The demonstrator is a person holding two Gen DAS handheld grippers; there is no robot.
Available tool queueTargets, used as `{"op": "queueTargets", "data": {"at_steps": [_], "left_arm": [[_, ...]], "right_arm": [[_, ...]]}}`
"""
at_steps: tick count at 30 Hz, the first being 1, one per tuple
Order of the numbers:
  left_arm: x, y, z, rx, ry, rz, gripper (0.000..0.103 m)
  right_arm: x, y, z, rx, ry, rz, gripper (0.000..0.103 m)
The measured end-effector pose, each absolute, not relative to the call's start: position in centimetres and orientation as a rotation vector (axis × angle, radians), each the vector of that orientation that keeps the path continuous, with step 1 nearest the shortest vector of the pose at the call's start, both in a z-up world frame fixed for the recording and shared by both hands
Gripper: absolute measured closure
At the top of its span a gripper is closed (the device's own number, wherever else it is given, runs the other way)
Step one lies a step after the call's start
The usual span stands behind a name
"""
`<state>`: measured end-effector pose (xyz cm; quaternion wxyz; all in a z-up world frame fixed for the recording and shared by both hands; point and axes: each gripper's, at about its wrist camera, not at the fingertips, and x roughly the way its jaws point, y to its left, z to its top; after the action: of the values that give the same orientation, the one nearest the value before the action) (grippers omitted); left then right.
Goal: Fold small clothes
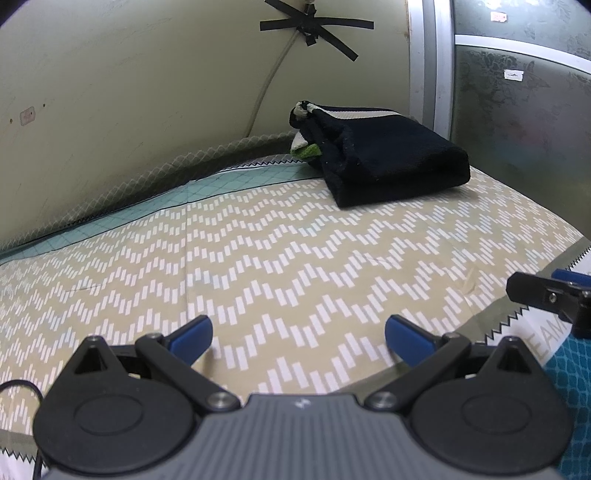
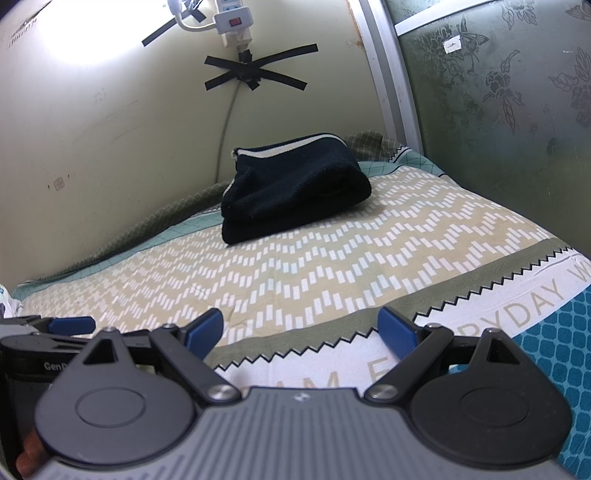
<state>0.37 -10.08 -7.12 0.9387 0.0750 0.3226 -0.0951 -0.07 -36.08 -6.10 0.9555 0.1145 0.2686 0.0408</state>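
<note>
A folded dark navy garment with a white stripe [image 1: 388, 158] [image 2: 291, 184] lies at the far end of the patterned bed sheet [image 1: 258, 258] [image 2: 332, 251], close to the wall. A bit of green and white cloth [image 1: 306, 147] peeks out beneath its left side. My left gripper [image 1: 298, 338] hovers open over the sheet, nothing between its blue pads. My right gripper [image 2: 301, 330] also stands open and empty, low over the sheet's zigzag border. Both are well short of the garment. The right gripper's finger [image 1: 546, 295] shows at the left wrist view's right edge.
A beige wall [image 1: 129, 92] with a taped cable [image 2: 255, 72] and a power strip [image 2: 232, 18] rises behind the bed. A metal-framed frosted glass panel [image 2: 498, 92] closes the right side. The left gripper [image 2: 62, 326] sits at the lower left of the right wrist view.
</note>
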Motion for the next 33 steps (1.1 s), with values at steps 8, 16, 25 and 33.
{"op": "queueTargets", "data": {"at_steps": [8,16,25,33], "left_arm": [[0.38,-10.24,-7.11,0.160,0.662,-0.189,0.000],[0.08,-10.06,-6.93,0.158,0.644,-0.195,0.000],[-0.18,-10.16,-6.85,0.173,0.637,-0.181,0.000],[0.08,-9.96,-6.82,0.163,0.643,-0.172,0.000]], "right_arm": [[0.01,-36.31,-6.04,0.221,0.549,0.088,0.018],[0.19,-36.52,-6.07,0.211,0.553,0.093,0.018],[0.16,-36.49,-6.08,0.212,0.553,0.094,0.018],[0.19,-36.60,-6.07,0.213,0.552,0.097,0.018]]}}
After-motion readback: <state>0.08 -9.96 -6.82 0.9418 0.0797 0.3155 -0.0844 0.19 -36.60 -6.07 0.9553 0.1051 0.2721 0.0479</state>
